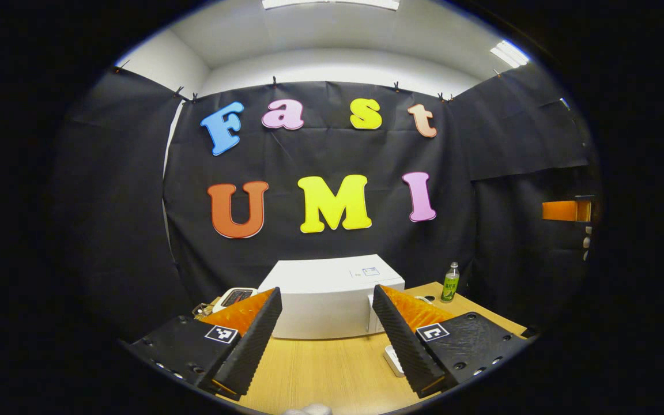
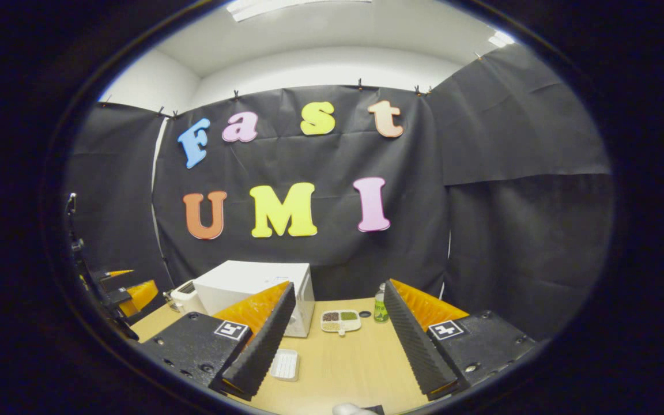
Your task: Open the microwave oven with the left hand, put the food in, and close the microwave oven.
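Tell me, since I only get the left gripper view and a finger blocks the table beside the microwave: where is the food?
Observer: In the right gripper view, a food tray lies on the table, just right of the microwave.
Operator: What is in it?
Observer: Separate compartments with dark, pale and green fillings; I cannot tell more.
Operator: Is the right hand-held gripper holding anything?
Observer: No. The right hand-held gripper is open, with nothing between its fingers.

microwave (image 1: pixel 332 297) door hidden, white tray (image 1: pixel 394 360) half behind fingers (image 1: pixel 404 340), bottle (image 2: pixel 380 310) partly covered
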A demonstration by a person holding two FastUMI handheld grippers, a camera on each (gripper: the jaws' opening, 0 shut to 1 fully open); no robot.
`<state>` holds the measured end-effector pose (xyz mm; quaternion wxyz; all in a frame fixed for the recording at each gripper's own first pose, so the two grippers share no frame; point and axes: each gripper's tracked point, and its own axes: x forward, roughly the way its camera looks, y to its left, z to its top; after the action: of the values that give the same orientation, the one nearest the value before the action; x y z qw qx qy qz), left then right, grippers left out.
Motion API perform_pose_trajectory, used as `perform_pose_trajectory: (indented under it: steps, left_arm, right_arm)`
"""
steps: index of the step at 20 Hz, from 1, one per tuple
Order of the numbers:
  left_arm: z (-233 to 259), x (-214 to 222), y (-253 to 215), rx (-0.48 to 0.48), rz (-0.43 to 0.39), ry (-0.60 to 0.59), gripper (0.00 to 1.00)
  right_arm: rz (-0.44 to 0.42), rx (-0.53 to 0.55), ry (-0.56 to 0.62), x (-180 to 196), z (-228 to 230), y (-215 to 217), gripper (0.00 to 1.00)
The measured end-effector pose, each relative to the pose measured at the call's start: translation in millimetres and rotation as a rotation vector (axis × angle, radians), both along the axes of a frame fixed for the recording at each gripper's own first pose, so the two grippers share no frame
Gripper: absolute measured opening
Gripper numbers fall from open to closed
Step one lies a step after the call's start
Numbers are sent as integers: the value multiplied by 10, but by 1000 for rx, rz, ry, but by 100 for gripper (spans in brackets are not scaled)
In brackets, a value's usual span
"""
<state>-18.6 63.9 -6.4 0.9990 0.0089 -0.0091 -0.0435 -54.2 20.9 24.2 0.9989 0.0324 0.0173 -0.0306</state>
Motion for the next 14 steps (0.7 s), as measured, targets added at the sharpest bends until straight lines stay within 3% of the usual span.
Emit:
perform_pose_trajectory:
  steps: [6,9,14]
  left_arm:
    - [214,-382,373,-30,93,-23,96]
    - [275,-441,381,-71,90,-23,96]
    - [399,-408,352,-46,83,-46,97]
  right_arm:
    - [14,-10,-18,-82,117,143,98]
    - [14,-8,-17,-76,145,177,98]
    - [15,-18,-12,-60,113,219,98]
